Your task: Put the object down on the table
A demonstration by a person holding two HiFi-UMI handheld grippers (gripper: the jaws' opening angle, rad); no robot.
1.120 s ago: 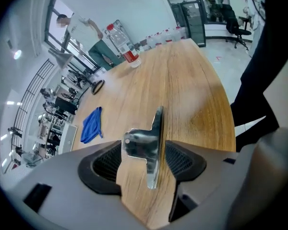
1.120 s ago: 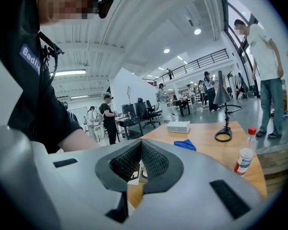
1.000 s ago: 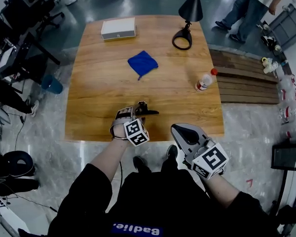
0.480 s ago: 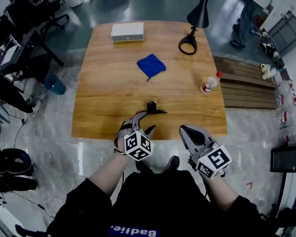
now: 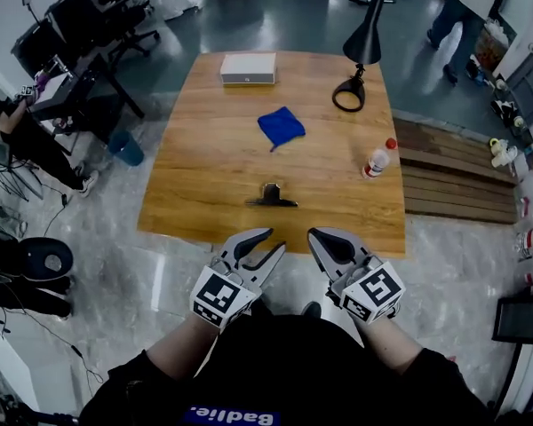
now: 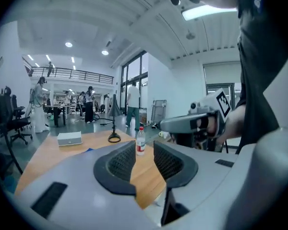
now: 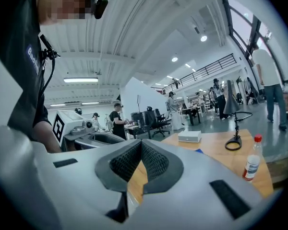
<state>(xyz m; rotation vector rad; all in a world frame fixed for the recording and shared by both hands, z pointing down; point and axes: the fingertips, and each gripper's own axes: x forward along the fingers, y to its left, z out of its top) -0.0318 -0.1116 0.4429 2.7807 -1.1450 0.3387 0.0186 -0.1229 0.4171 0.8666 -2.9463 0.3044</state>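
Head view: the wooden desk [image 5: 195, 176] is carrying the task's black object [image 5: 271, 196], which is lying flat on the wood just inside the near edge, about midway along it, and free of both tools; it looks like a small clip, though it is too small in frame to be sure. Left gripper [image 5: 268, 242] is hovering off the desk, just beyond the near edge and near the black object without touching it. In the left gripper view its jaws are standing apart with nothing between them, and the left gripper [image 6: 144, 150] is showing only bare wood and the distant bottle [image 6: 140, 142] through the gap. Right gripper [image 5: 324, 242] is hanging beside it, also off the near edge. In the right gripper view its jaws are meeting at the tips and gripping nothing [image 7: 141, 145]. Elsewhere on the desk, a blue cloth [image 5: 281, 125] is lying around the middle, a white box [image 5: 248, 67] is sitting at the far edge, a black lamp [image 5: 350, 92] is standing towards the far right corner, and the bottle [image 5: 377, 160], clear with a red cap, is lying close to the right edge.
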